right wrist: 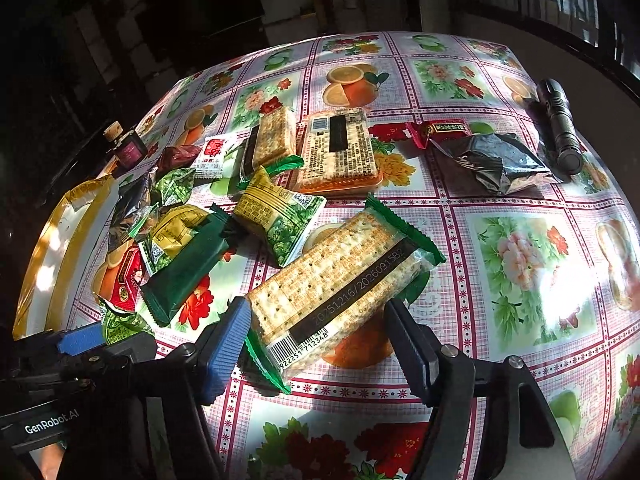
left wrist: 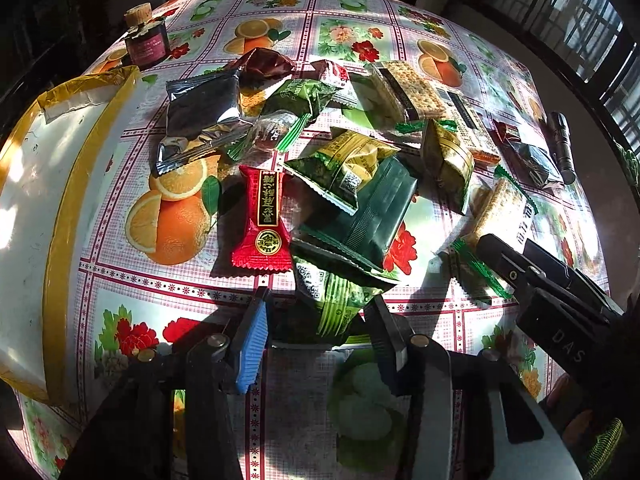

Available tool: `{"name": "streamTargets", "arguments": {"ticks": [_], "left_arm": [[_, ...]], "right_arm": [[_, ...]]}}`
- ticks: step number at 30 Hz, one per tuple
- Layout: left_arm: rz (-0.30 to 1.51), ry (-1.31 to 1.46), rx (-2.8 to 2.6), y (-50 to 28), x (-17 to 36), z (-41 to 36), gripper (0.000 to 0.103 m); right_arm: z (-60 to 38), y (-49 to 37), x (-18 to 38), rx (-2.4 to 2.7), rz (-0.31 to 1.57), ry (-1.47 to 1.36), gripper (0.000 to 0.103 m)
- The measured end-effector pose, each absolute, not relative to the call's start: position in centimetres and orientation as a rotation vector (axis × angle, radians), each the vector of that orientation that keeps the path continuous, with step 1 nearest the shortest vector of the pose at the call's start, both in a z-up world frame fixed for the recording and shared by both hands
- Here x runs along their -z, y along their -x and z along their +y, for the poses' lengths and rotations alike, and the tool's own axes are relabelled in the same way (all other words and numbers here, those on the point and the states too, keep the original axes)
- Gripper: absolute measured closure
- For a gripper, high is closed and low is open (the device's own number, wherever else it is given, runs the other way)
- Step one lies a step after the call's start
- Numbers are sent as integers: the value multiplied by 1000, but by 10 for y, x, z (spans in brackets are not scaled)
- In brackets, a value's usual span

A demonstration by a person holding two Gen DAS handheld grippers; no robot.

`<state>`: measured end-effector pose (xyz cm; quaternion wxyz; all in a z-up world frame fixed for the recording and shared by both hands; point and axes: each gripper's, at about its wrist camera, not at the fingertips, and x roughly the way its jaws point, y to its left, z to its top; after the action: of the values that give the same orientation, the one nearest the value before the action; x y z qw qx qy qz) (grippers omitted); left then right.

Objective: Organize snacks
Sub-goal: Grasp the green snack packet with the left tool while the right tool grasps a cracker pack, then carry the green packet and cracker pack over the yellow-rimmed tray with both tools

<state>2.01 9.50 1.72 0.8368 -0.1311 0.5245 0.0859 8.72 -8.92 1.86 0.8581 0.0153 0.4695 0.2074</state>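
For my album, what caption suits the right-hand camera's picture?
Right gripper straddling a cracker packet on a flowered tablecloth.

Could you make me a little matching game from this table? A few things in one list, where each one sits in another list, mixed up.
Things:
1. flashlight
2. small bottle with cork
3. cracker pack
4. red candy

Places:
A. between the right gripper's fingers
B. far left corner, beyond the white box
C. right edge of the table, beside a black foil packet
D. on the cloth, next to a printed orange

Pairs: 1-C, 2-B, 3-A, 4-D
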Motion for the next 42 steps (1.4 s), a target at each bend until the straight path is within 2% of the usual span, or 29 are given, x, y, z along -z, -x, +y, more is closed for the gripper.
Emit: {"name": "streamTargets", "arguments": {"ticks": [3, 4, 8, 9, 11, 12, 14, 15, 25, 34, 42], "left_arm": [[1116, 309, -172, -20, -16, 102, 63], [1116, 313, -174, -21, -16, 104, 63], [1113, 311, -174, -20, -17, 104, 65], [1112, 314, -171, -19, -17, 105, 66], [1102, 334, -165, -15, -19, 110, 68], [1098, 347, -161, -12, -20, 114, 72], [1089, 379, -151, -7, -22, 120, 72], [1084, 390, -149, -4, -23, 123, 73], [1023, 390, -151, 25, -48, 126, 73], [981, 398, -190, 56, -63, 143, 73], [933, 443, -279, 80, -75, 188, 73]], "right_arm": [[-96, -94, -20, -431, 1030, -118, 30], [-94, -97, -21, -434, 1043, -147, 22], [-71, -103, -17, -381, 1017, -17, 20], [-66, -103, -16, -361, 999, 40, 21], [-65, -101, -14, -362, 972, 111, 34], [-66, -98, -15, -377, 964, 126, 38], [-80, -93, -17, -443, 960, 79, 52], [-87, -90, -19, -472, 958, 46, 54], [-110, -42, -39, -596, 906, -91, 53], [-75, -16, -57, -726, 888, -88, 53], [-22, -3, -71, -867, 884, -75, 53]]}}
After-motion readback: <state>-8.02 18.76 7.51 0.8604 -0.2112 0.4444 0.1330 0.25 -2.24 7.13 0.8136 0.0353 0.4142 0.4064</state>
